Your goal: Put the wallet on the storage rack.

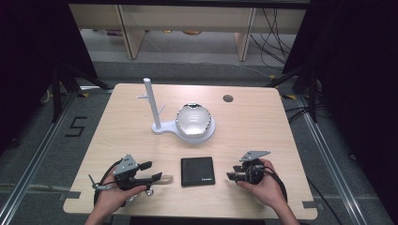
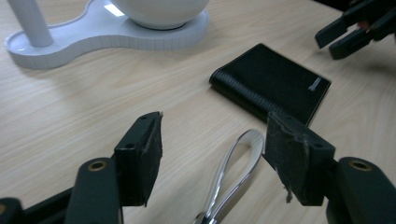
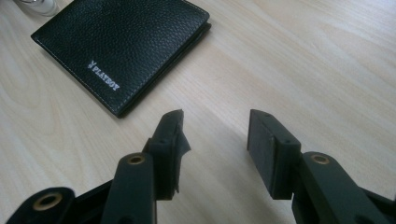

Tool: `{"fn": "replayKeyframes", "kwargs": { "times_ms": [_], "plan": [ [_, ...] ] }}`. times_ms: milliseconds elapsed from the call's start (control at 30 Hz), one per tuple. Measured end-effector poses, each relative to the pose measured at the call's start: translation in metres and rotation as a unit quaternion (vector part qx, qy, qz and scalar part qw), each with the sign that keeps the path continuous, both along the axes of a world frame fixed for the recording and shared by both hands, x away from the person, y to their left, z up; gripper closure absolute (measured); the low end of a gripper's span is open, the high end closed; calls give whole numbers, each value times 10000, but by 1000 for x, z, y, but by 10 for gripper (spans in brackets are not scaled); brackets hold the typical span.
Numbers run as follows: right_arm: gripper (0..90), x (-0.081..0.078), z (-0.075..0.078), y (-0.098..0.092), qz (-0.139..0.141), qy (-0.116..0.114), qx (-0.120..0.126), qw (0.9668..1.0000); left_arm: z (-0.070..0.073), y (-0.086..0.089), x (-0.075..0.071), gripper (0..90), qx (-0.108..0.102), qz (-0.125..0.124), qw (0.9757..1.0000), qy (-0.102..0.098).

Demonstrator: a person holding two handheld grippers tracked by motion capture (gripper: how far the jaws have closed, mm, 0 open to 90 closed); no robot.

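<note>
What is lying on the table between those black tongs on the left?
A shiny metal loop, like a handle or clip, lies between the open left tongs; its lower end is cut off from sight.

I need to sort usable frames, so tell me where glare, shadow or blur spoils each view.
High view: the bowl glares bright at its rim, and the room's edges fall into darkness. Left gripper view: the metal loop shines with glare; the near tongs look soft. Right gripper view: the wallet is sharp, with soft shadows under the tongs.
</note>
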State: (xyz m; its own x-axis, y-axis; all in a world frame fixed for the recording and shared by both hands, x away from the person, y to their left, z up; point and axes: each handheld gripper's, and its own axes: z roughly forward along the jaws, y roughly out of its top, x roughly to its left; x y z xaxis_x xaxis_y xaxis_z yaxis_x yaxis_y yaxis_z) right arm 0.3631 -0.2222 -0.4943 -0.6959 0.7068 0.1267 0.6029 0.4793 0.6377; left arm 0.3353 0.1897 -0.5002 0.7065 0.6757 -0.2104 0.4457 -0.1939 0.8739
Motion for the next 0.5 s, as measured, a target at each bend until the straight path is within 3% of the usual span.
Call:
{"fn": "replayKeyframes", "kwargs": {
  "times_ms": [67,100,133,167,233,300,400,433,500],
  "plan": [
    [567,0,6,2,-87,190,-16,9998,2,-3,2,378,-47,5,10000,58],
    [567,2,6,2,-40,125,-85,9999,4,-6,4,379,-80,-25,9999,116],
    [567,2,7,3,-89,138,22,9999,7,-13,10,384,-110,-84,9996,240],
    [567,4,7,2,88,30,-2,10000,8,-17,13,387,-107,-121,9994,303],
    [567,3,9,2,45,130,13,9999,10,-21,15,388,-20,-123,9992,386],
    [566,2,9,3,-122,215,5,9997,12,-34,25,391,89,-274,9974,663],
    [563,3,9,3,-93,270,6,9996,14,-46,36,398,189,-289,9959,836],
    [562,4,6,3,2,77,42,10000,15,-50,39,400,272,-302,9950,909],
    [561,4,8,4,0,159,6,9999,15,-55,41,401,348,-273,9946,939]
  ]
}}
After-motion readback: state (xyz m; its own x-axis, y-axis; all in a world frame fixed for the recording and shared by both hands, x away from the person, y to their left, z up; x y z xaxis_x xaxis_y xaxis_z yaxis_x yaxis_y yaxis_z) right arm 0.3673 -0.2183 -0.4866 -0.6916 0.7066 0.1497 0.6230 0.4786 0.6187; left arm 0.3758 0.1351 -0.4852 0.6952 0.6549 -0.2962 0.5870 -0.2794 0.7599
